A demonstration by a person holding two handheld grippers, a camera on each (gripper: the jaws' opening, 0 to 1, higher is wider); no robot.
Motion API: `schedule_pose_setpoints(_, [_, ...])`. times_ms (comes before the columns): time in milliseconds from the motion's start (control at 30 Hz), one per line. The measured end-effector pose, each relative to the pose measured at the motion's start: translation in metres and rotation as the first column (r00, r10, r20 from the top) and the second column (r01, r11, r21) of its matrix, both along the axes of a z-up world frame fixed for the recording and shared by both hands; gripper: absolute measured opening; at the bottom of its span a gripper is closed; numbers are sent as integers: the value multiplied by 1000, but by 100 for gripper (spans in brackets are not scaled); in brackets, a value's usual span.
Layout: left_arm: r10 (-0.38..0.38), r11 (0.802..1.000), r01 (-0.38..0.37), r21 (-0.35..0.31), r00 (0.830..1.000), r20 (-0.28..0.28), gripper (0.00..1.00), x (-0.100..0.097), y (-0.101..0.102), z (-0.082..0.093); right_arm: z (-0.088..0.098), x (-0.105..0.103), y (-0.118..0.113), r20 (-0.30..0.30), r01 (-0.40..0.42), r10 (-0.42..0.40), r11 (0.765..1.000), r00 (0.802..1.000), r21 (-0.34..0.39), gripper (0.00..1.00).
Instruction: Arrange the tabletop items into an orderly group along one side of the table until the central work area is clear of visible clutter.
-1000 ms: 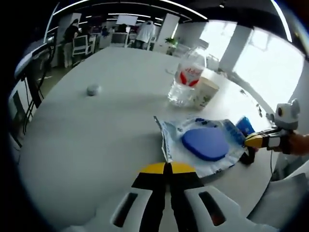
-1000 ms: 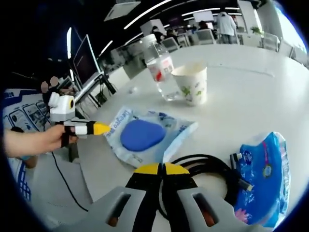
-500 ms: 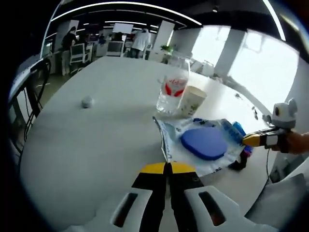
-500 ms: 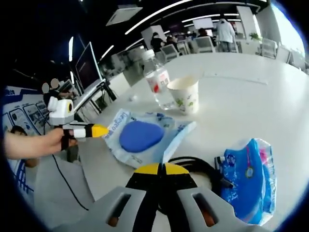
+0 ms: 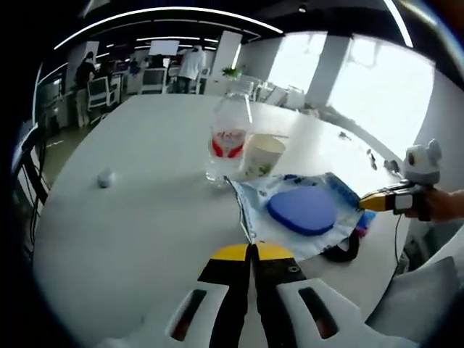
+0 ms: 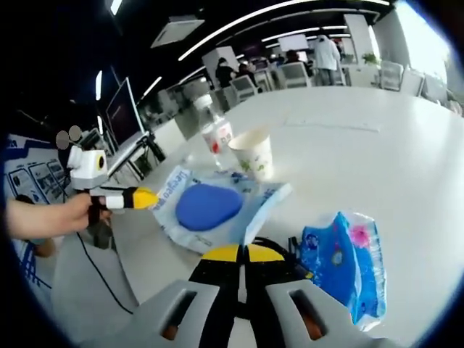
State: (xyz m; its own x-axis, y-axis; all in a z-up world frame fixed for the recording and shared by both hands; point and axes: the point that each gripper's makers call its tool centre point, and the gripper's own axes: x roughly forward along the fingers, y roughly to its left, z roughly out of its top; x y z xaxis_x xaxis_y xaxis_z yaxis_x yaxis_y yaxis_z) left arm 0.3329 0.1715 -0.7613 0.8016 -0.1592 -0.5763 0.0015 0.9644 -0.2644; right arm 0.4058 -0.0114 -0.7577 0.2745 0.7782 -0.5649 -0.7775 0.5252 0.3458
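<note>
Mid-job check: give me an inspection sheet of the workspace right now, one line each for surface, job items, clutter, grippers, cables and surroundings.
Surface: white table, mostly bare.
Job's things: water bottle, paper cup, clear packet with blue pad, blue packet, grouped near one edge.
Clutter: small crumpled ball, lying apart.
Grippers: left gripper and right gripper shut, holding nothing.
Cables: black cable coiled by the packets.
Surroundings: office, chairs, people standing far off.
</note>
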Motion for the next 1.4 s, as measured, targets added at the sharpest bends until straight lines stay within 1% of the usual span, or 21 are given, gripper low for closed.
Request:
schedule_pose_setpoints(133, [-43,999,43,12,999,4,0,8,-14,2,3,7,-12,14,20,-20,1000,1000,0,0])
schedule_pose_setpoints(233, [-59,998,58,13,998,8,0,13,-22,3,4,10,-21,13,39,-39,999,999,2,0])
schedule_pose_setpoints(367, [-79,997,79,20,997,17,0,21,-32,6,8,15,-31,29,52,-52,999,998,-1,0])
schedule_pose_setpoints(500, [-100,995,100,25,995,20,0,28,-39,7,13,21,-40,39,65,-65,998,997,5,0])
schedule_pose_setpoints(633, [-118,993,117,33,992,30,0,37,-49,10,19,29,-50,71,67,-66,998,995,-4,0])
schedule_pose_setpoints(733, [-138,990,136,39,990,31,0,45,-56,11,19,36,-57,71,82,-82,997,994,-1,0])
schedule_pose_setpoints(867, [-165,985,163,63,986,28,0,54,-61,13,19,41,-64,76,99,-99,995,992,0,0])
schedule_pose_setpoints(967, [-176,982,173,70,984,35,0,60,-65,18,19,46,-69,73,116,-116,993,991,7,0])
schedule_pose_setpoints(1100, [-187,979,184,90,982,29,0,69,-71,19,20,52,-75,74,124,-124,992,990,9,0])
schedule_pose_setpoints(1267, [-200,975,196,103,979,29,0,83,-84,22,22,68,-88,83,145,-146,989,986,13,0])
schedule_pose_setpoints(1400, [-233,965,228,127,972,25,0,96,-94,24,23,79,-97,96,145,-145,989,985,6,0])
